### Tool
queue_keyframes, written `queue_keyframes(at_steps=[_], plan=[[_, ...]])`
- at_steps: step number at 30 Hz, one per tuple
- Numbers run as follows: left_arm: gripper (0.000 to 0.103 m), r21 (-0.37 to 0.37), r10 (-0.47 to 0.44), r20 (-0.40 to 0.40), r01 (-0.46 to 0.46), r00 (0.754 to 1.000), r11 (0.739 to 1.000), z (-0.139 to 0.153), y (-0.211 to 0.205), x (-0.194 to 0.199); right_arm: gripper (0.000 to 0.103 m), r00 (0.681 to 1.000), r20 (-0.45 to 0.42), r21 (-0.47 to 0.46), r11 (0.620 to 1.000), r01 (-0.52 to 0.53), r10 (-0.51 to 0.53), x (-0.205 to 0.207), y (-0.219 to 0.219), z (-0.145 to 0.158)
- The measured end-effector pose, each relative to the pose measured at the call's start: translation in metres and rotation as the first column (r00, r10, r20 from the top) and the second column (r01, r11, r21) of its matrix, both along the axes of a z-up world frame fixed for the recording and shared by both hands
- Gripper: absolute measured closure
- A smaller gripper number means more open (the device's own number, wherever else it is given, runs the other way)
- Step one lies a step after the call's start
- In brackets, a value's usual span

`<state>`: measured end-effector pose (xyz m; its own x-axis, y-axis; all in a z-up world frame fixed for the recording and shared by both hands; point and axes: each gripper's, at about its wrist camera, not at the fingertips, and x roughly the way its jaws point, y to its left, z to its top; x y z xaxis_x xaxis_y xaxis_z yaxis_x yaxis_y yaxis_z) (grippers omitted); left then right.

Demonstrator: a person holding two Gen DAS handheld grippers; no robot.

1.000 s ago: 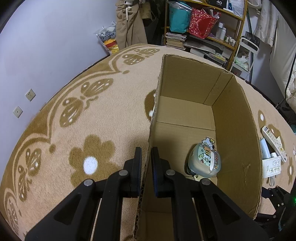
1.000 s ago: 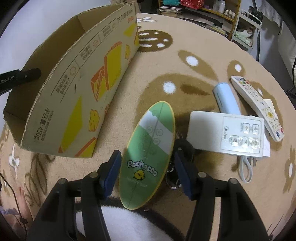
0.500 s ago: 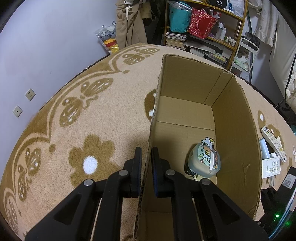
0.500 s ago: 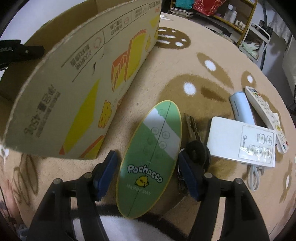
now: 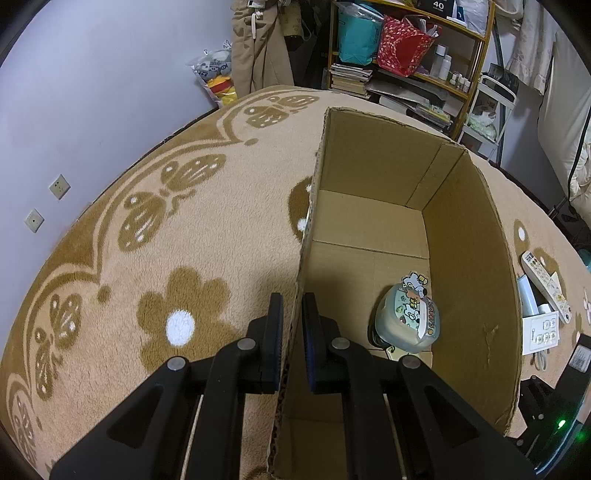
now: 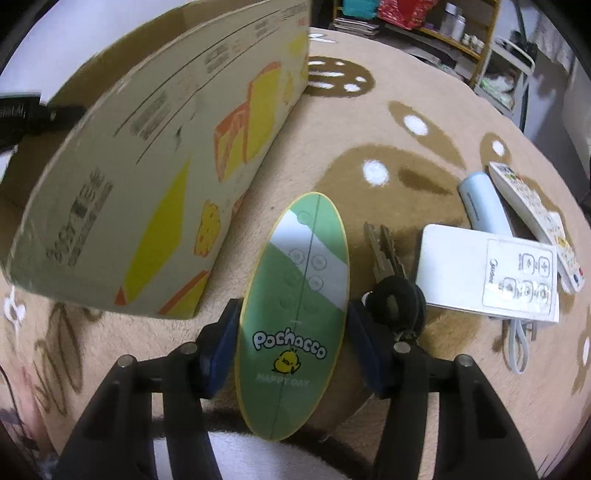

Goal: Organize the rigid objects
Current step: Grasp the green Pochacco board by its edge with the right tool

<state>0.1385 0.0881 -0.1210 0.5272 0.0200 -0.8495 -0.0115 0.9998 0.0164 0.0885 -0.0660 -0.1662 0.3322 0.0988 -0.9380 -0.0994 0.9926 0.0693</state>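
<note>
The green oval Pochacco board (image 6: 295, 314), yellow-rimmed, sits clamped between the right gripper (image 6: 293, 325) pads; cardboard box (image 6: 155, 177) at ten o'clock, keys (image 6: 384, 254) and white remote (image 6: 487, 273) at two; left gripper (image 5: 292, 332) pinches the box wall (image 5: 301, 273).

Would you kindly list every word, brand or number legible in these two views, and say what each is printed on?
"Pochacco" and "HAPPY DAY": green oval case, between the right gripper fingers.
"Midea": white remote, small and only roughly legible.
"40": dark box on the top shelf.
Cardboard box side print: too blurred to read.
Sticker-covered round case inside the box, far remote buttons: too small.
</note>
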Motion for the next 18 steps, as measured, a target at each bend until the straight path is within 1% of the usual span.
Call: queue_keyframes(at_steps=[5,10,14,18], plan=[[0.094,0.000,-0.001,-0.001,0.001,1.000,1.000,0.000,0.000,0.000,0.042,0.997,0.024,0.067,0.995,0.075,-0.076,0.006,-0.016,0.011],[0.094,-0.003,0.000,0.000,0.000,1.000,1.000,0.000,0.000,-0.001,0.042,0.990,0.051,0.074,0.989,0.127,-0.131,0.011,-0.031,0.023],[0.094,0.002,-0.003,-0.001,0.003,1.000,1.000,-0.001,-0.002,-0.003,0.042,0.980,0.081,0.141,0.975,0.170,-0.183,0.010,-0.044,0.035],[0.094,0.003,-0.003,-0.001,0.003,1.000,1.000,-0.002,-0.003,-0.004,0.042,0.970,0.115,0.157,0.968,0.194,-0.213,0.013,-0.048,0.046]])
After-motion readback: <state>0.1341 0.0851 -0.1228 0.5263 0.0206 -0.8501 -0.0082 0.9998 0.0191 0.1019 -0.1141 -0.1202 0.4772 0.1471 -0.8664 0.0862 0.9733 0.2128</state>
